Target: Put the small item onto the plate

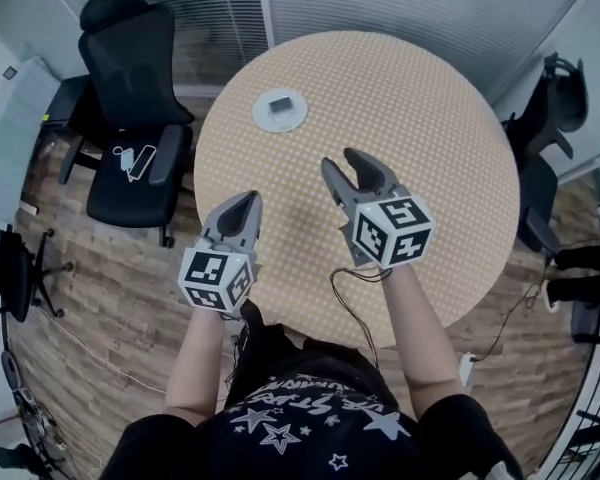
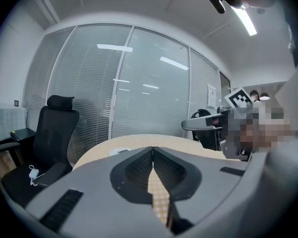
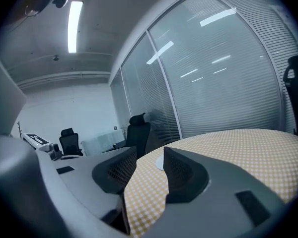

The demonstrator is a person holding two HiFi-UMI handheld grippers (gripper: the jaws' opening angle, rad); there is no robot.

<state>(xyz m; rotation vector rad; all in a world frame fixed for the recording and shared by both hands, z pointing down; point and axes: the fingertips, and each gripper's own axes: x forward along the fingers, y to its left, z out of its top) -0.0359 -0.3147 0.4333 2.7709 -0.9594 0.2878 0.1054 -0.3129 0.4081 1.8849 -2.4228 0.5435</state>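
Progress on the task looks complete, as far as I can judge: the small grey flat rectangular item (image 1: 280, 102) already lies on the round white plate (image 1: 263, 118), which stands on the round table with the yellow-and-white checked cloth (image 1: 420, 98), well ahead of both pairs of jaws and a little to the left of the right ones. Neither tool has anything to carry. The left gripper (image 1: 250, 200) has its jaws closed, the ribbed pads meeting in one line with nothing between them, and its own view shows only the checked cloth below the tips. The right gripper (image 1: 340, 160) has its jaws partly open and empty; between them only the cloth and an edge of the plate far ahead can be seen. So I think nothing remains except perhaps to rest the tools. Some things are not clear. From the head view the item is too small to say what it is or what it is made of. In both gripper views the plate is only a pale sliver beyond the jaw tips, partly covered by a jaw, and the item on it cannot be made out there. To the left of the left jaws, a black office chair (image 1: 130, 78) carries some small white objects that I cannot identify.
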